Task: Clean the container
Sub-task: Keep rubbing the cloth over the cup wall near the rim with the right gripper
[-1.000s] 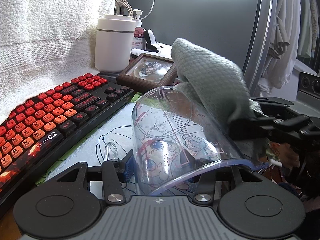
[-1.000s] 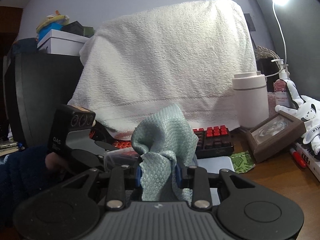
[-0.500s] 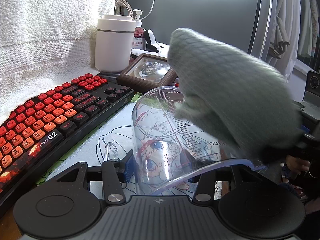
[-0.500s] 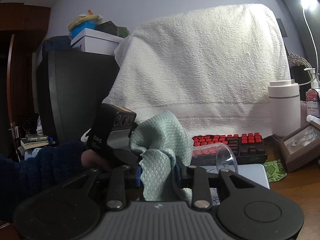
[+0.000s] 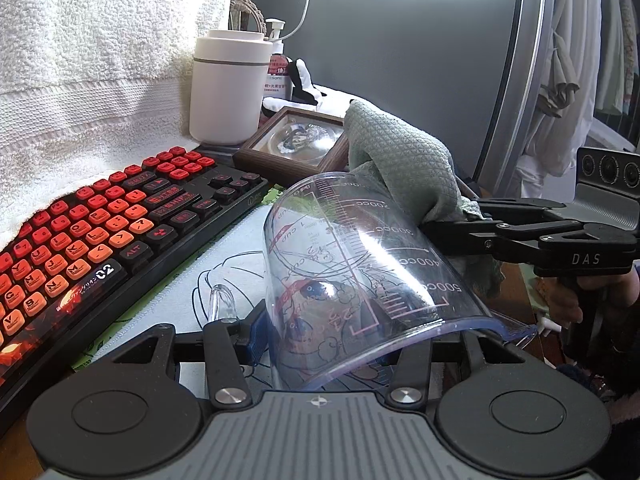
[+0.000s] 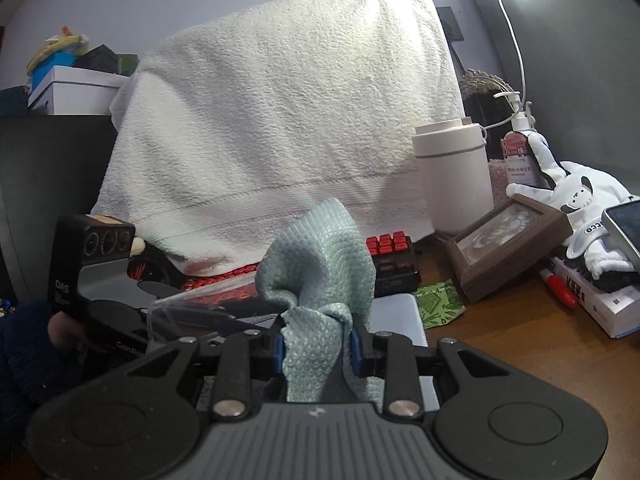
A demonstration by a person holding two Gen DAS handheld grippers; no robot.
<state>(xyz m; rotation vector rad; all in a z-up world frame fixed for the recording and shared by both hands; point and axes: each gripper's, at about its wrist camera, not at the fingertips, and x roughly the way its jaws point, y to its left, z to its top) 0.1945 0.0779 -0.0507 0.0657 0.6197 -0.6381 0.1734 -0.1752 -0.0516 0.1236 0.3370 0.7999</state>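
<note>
The left gripper [image 5: 340,332] holds the clear measuring cup [image 5: 360,264] on its side above the desk mat [image 5: 224,276], its fingers clamped on the cup's wall near the rim. The right gripper [image 6: 316,350] comes in level from the right, clamped on a green cloth [image 6: 320,264]. Half a second ago the cloth was lifted and blurred; now it rests against the cup's upper side near the base.

- Measuring cup [image 5: 360,264]: you see a clear plastic container with printed cc graduations, tipped on its side, mouth toward the left wrist camera, base pointing away, small handle on its left, raised over a pale printed mat.
- Cloth [image 6: 320,276]: pale green, waffle-textured, bunched into a wad; it presses the cup's outer wall near the base.
</note>
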